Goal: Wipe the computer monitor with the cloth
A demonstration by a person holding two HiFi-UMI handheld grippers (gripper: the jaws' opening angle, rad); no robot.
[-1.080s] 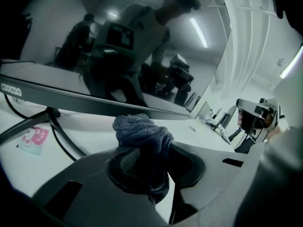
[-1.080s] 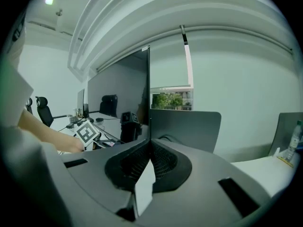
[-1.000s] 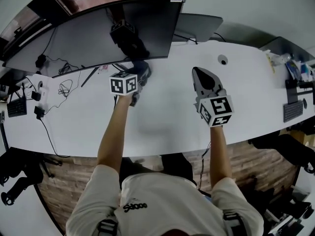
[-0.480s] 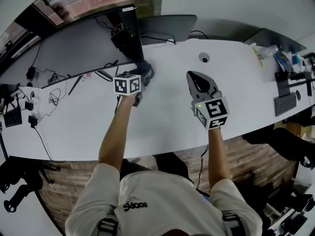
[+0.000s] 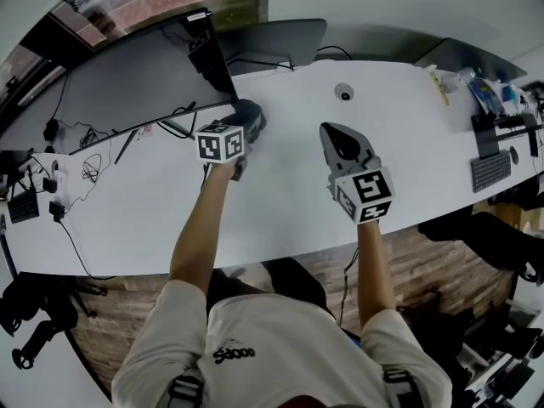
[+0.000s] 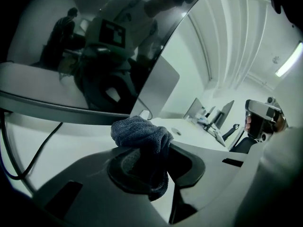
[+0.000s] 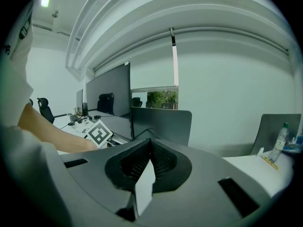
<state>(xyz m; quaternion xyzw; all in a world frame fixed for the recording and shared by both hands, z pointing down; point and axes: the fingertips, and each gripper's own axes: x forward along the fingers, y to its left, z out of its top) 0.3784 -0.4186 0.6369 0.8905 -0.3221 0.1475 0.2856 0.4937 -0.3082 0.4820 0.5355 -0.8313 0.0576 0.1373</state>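
Left of centre in the frame, my left tool (image 5: 243, 126), clamping the cloth (image 5: 251, 111), has reached the monitor's (image 5: 127, 75) lower right corner, so this pass looks finished; the right tool (image 5: 340, 134) waits closed and empty.

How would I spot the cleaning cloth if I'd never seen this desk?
Start at the big dark monitor on the long white desk. Near its lower right corner, the left hand-held gripper pinches the cloth: a dark grey fuzzy bundle, unlike the thin black cables nearby.
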